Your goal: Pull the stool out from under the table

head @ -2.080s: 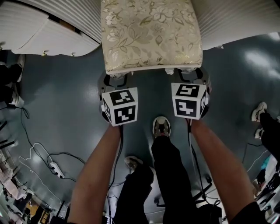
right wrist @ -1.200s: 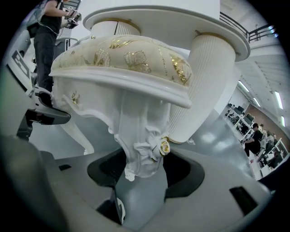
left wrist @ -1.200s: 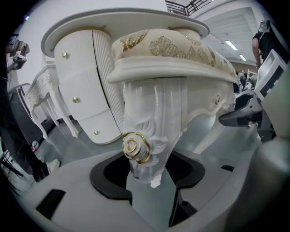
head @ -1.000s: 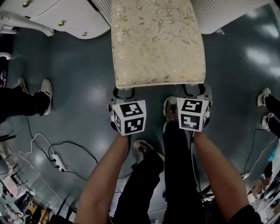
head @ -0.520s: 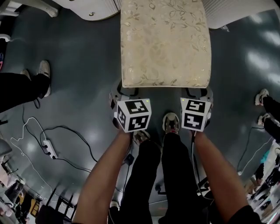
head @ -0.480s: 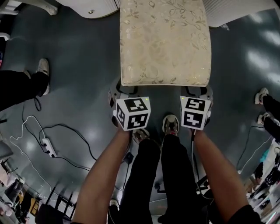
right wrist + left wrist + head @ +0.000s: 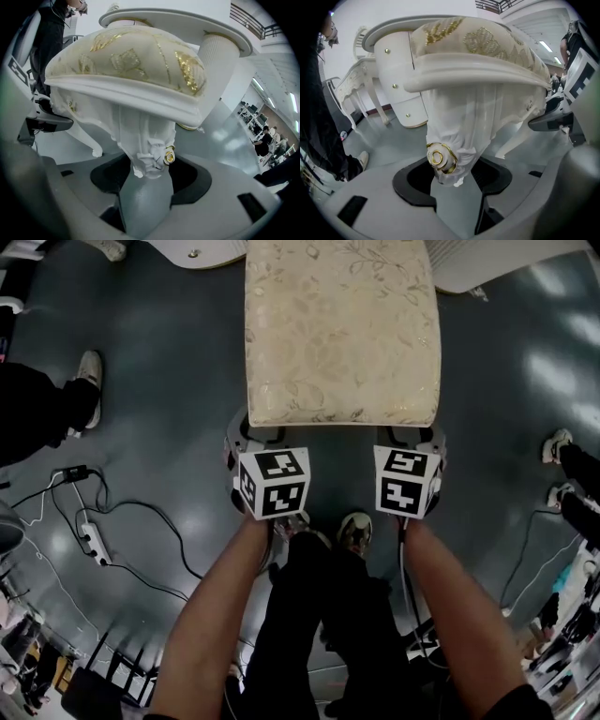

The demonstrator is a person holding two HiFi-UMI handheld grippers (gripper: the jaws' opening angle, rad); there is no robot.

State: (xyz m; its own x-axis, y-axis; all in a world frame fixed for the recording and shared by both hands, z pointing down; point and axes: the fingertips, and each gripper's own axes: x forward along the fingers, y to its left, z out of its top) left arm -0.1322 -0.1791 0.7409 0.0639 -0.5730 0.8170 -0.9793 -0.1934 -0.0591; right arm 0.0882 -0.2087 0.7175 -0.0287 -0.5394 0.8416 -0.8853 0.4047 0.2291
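Observation:
The stool (image 7: pixel 342 329) has a cream floral cushion and white carved legs, and it stands on the dark floor in front of the white table (image 7: pixel 487 263). My left gripper (image 7: pixel 258 432) is at the stool's near left corner. In the left gripper view its black pads (image 7: pixel 412 180) close on the top of the near left leg (image 7: pixel 454 136) with its gold rosette. My right gripper (image 7: pixel 411 434) is at the near right corner. In the right gripper view it (image 7: pixel 150 176) is shut on the near right leg (image 7: pixel 145 140).
A power strip with cables (image 7: pixel 89 540) lies on the floor at the left. Bystanders' shoes show at the left (image 7: pixel 86 381) and right (image 7: pixel 558 442). The holder's own shoe (image 7: pixel 354 531) is just behind the grippers. A white console with curved legs (image 7: pixel 356 89) stands further left.
The stool has come further out from under the table, with more of its cushion showing. Both grippers stay on its near legs. The holder's feet have shifted back.

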